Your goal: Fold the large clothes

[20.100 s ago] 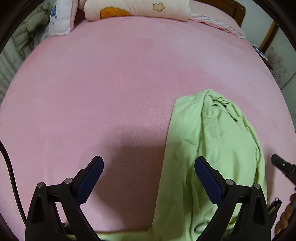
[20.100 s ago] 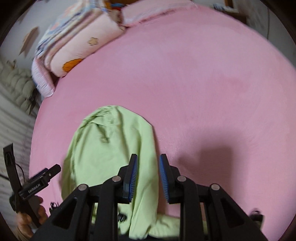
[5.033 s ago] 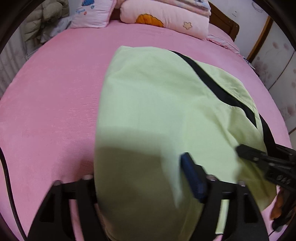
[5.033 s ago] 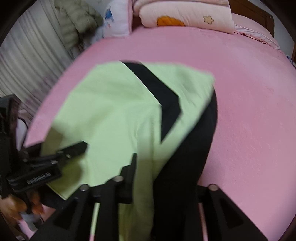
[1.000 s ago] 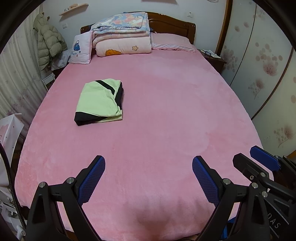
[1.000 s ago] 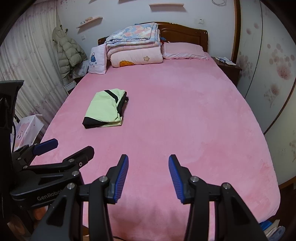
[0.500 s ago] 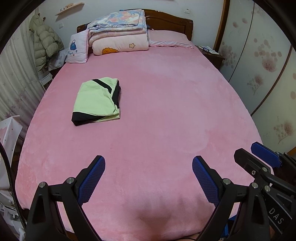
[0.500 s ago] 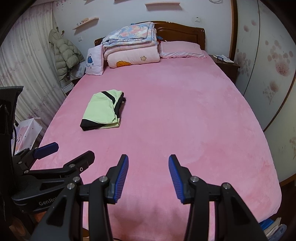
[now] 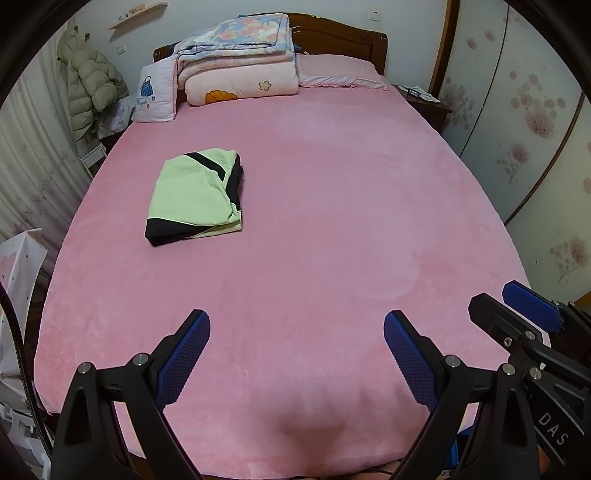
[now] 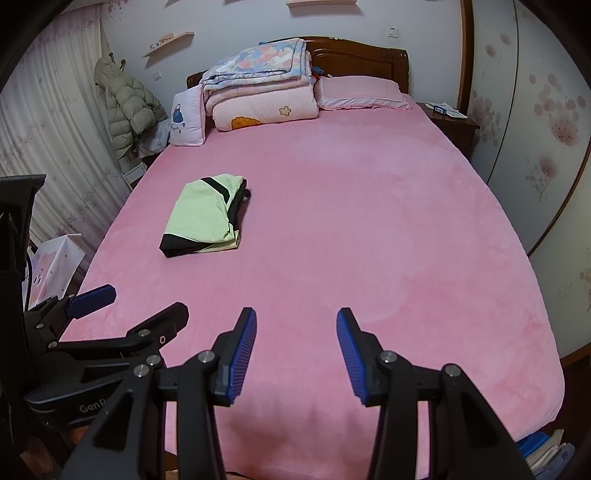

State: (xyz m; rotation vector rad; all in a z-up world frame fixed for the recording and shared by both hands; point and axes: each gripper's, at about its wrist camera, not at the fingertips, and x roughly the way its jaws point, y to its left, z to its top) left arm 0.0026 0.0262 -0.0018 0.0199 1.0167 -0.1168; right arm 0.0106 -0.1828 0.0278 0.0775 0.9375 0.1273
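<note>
- Pink bedding covers a wide bed [image 9: 332, 229] that fills both views, with a dark wooden headboard [image 9: 332, 35] seen at 12 o'clock.
- Folded quilts [image 9: 236, 62] are stacked against the headboard, a white cushion [image 9: 155, 94] is propped just beside them at 11 o'clock, and a pink pillow [image 9: 340, 72] lies at 1 o'clock.
- A puffy coat [image 10: 127, 105] is hung by the curtain at 10 o'clock, and a bedside cabinet [image 10: 454, 123] is seen at 2 o'clock, near the flowered wardrobe doors.
- The green and black garment [image 9: 195, 197] is laid folded into a compact, flat bundle on the bed at about 10 o'clock, well apart from both tools.
- The left gripper [image 9: 297, 350] is held over the foot of the bed at 6 o'clock in its own view, its jaws spread wide with nothing between them.
- The right gripper [image 10: 296, 347] is held over the same end of the bed, its jaws parted at a middling width and closed on nothing.
- Each tool is caught at the edge of the other's view, and bare pink cover is seen between each pair of blue pads [image 10: 243, 350].
</note>
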